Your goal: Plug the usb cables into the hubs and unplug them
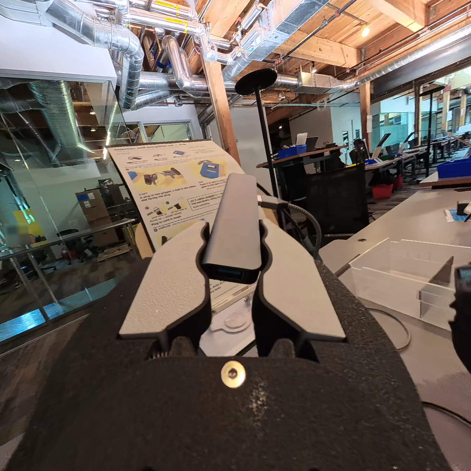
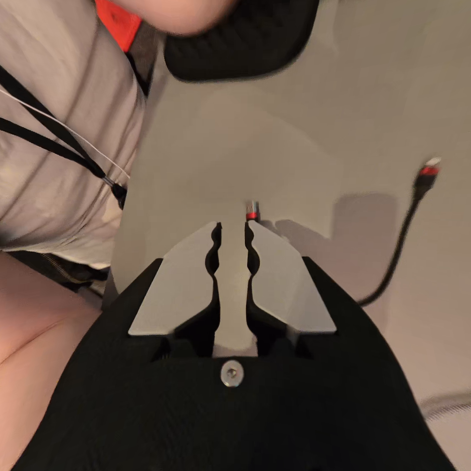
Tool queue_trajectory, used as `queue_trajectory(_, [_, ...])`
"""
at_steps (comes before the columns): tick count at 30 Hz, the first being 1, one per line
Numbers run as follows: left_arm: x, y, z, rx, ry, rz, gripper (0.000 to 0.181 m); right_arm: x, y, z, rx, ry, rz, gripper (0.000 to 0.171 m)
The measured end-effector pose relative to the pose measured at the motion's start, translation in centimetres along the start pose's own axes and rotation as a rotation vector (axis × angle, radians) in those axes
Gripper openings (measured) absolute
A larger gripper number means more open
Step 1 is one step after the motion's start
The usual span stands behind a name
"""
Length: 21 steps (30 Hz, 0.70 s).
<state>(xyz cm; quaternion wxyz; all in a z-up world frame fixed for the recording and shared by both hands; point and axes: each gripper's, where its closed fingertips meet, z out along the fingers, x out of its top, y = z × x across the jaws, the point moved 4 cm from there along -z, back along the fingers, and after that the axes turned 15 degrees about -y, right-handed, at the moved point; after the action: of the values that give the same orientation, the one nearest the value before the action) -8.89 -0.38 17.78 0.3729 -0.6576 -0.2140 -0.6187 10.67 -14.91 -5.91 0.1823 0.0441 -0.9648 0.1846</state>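
Note:
My left gripper (image 1: 233, 225) is shut on a grey USB hub (image 1: 234, 219) and holds it up in the air, its blue port facing the camera. The hub's own braided cable (image 1: 312, 229) loops behind the right finger, with its plug (image 1: 272, 201) beside the hub. My right gripper (image 2: 233, 223) is open and empty over the grey table (image 2: 280, 140). A red-collared USB plug (image 2: 252, 210) lies just beyond its right fingertip. A black cable (image 2: 397, 244) curves away on the right to a second red-collared plug (image 2: 429, 170).
An instruction sheet on a curved stand (image 1: 173, 183) is behind the hub. A clear divided plastic bin (image 1: 397, 275) sits on the table to the right. The person's torso with a lanyard (image 2: 63, 153) fills the left of the right wrist view. A black object (image 2: 242, 51) is at its top. Some 35 cm of space lies between my two pairs of fingers.

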Motion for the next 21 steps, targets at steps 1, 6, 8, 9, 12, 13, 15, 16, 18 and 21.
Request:
queue_trajectory(1, [0.1,0.3,0.1,-0.019,0.007,-0.004,0.035,0.6,-0.4,-1.5,-0.060,0.065,-0.040,0.019])
queue_trajectory(6, [1.0,2.7,0.7,-0.081,0.026,0.001,0.035,4.0,-1.5,-13.0,-0.641,0.592,-0.101,0.018])
queue_trajectory(8, [1.1,3.1,0.9,-0.056,0.013,0.026,0.035,3.1,-1.5,-12.8,-0.611,0.545,-0.021,0.014])
queue_trajectory(9, [1.0,3.1,1.0,-0.043,0.008,0.039,0.035,2.0,-1.2,-11.0,-0.537,0.425,0.033,0.014])
queue_trajectory(12, [0.8,2.6,0.9,-0.024,-0.014,0.039,0.035,-3.4,2.7,-6.4,-0.530,-0.034,0.433,0.012])
queue_trajectory(13, [0.8,2.4,0.8,-0.019,-0.016,0.037,0.035,-4.4,3.4,-4.9,-0.454,-0.116,0.562,0.012])
queue_trajectory(15, [0.9,1.8,0.4,0.001,-0.017,0.035,0.035,-4.6,5.0,-3.0,-0.318,-0.110,0.784,0.009])
queue_trajectory(16, [0.9,1.6,0.1,0.011,-0.017,0.036,0.036,-4.7,5.9,-2.4,-0.308,-0.118,0.857,0.010])
queue_trajectory(18, [1.1,1.2,-0.4,0.030,-0.009,0.037,0.035,-5.6,7.0,-1.4,-0.364,-0.209,0.911,0.020])
queue_trajectory(21, [1.5,0.7,-1.0,0.037,0.002,0.026,0.035,-5.7,7.1,0.6,-0.325,-0.295,0.943,0.029])
